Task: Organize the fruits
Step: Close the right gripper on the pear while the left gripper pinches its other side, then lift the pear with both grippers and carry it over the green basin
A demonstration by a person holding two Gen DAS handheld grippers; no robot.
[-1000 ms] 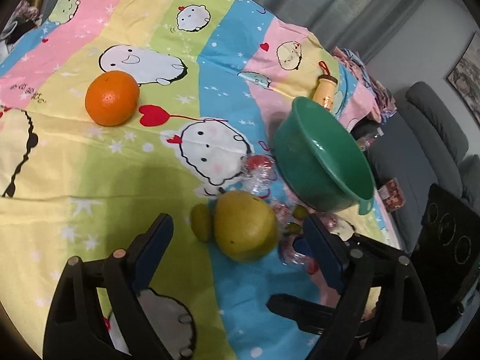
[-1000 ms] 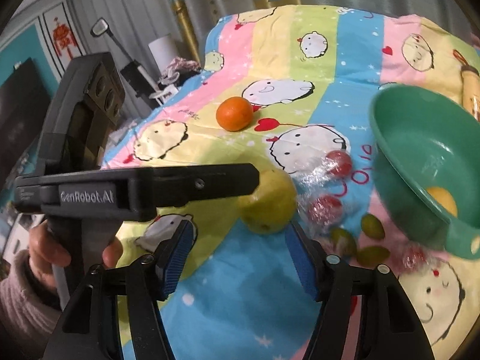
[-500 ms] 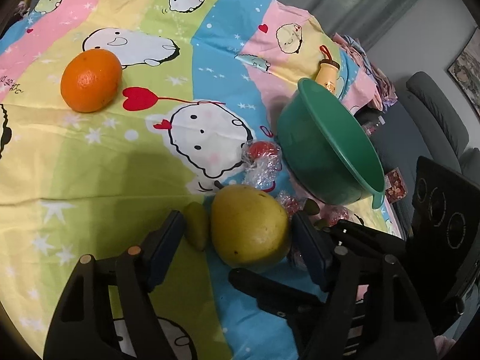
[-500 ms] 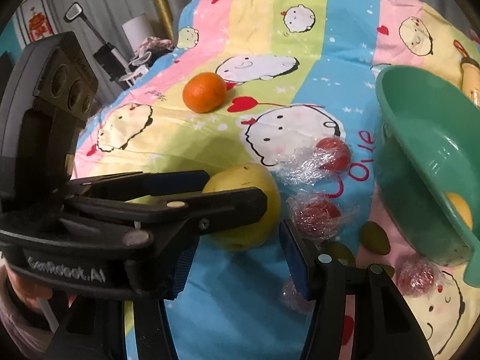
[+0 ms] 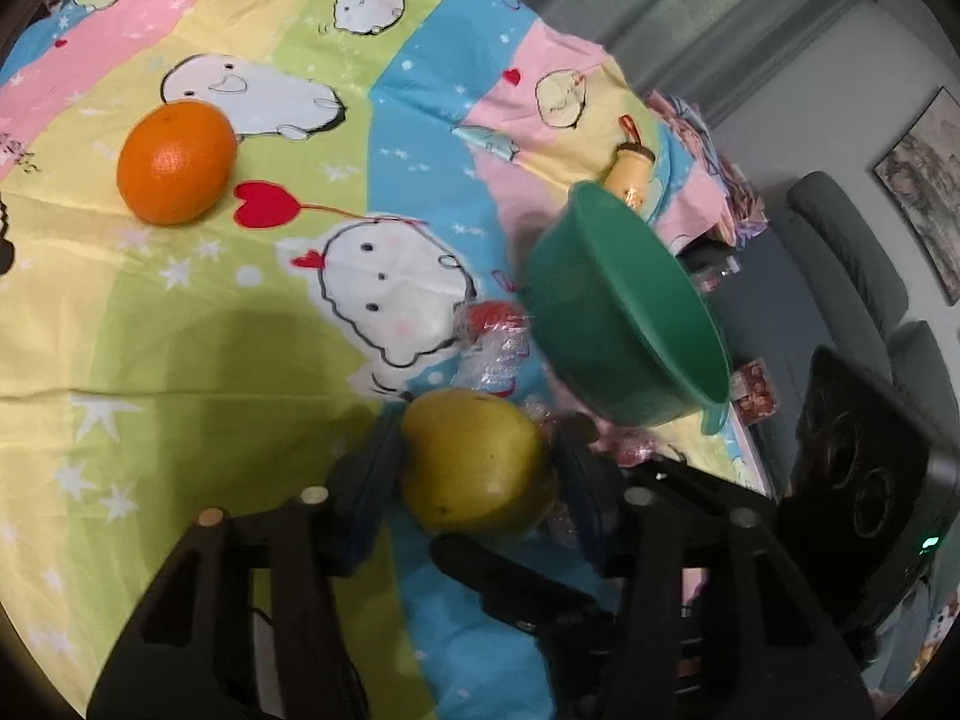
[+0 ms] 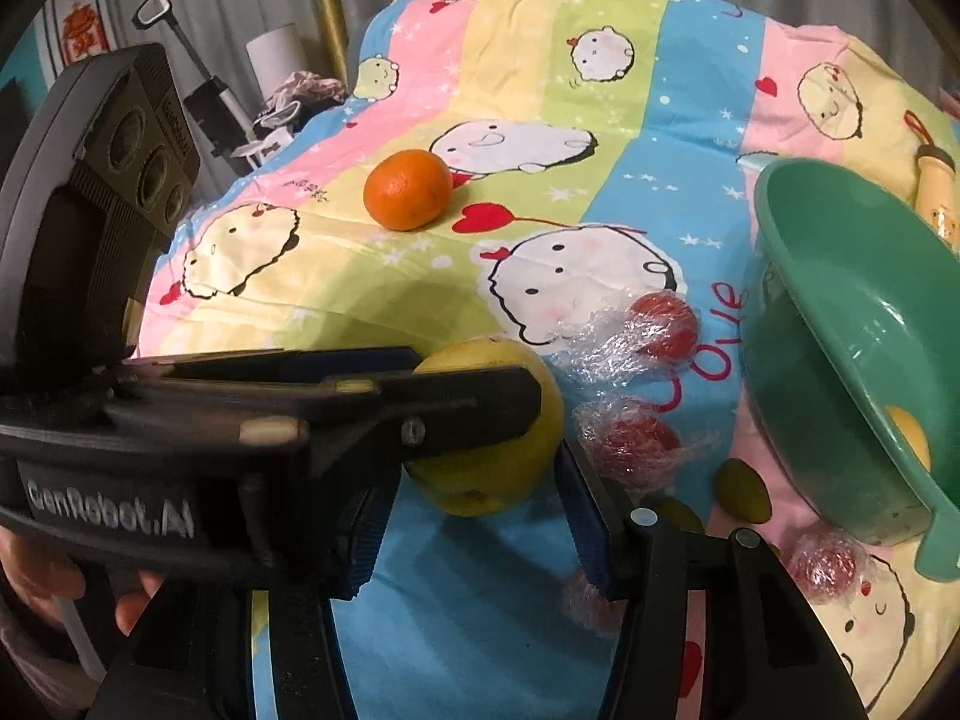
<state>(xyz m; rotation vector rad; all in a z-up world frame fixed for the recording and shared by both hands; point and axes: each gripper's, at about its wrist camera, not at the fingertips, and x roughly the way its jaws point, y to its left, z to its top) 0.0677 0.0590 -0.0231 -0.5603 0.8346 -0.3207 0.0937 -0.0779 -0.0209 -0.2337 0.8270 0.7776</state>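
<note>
Wrapped red fruits point(image 6: 654, 330) & green bowl point(image 5: 624, 330) crowd pear point(image 5: 474, 462); orange point(image 5: 176, 162) apart.

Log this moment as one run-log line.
left gripper: closing on pear | right gripper: closing, pear between pads | bowl: one yellow fruit inside | orange: untouched

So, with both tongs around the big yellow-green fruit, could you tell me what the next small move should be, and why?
Probably finish closing before lifting. The left tongs and right tongs both straddle the yellow-green fruit and are closing, but it seems to rest on the cloth. Once firmly held, it can go to the green bowl.
</note>
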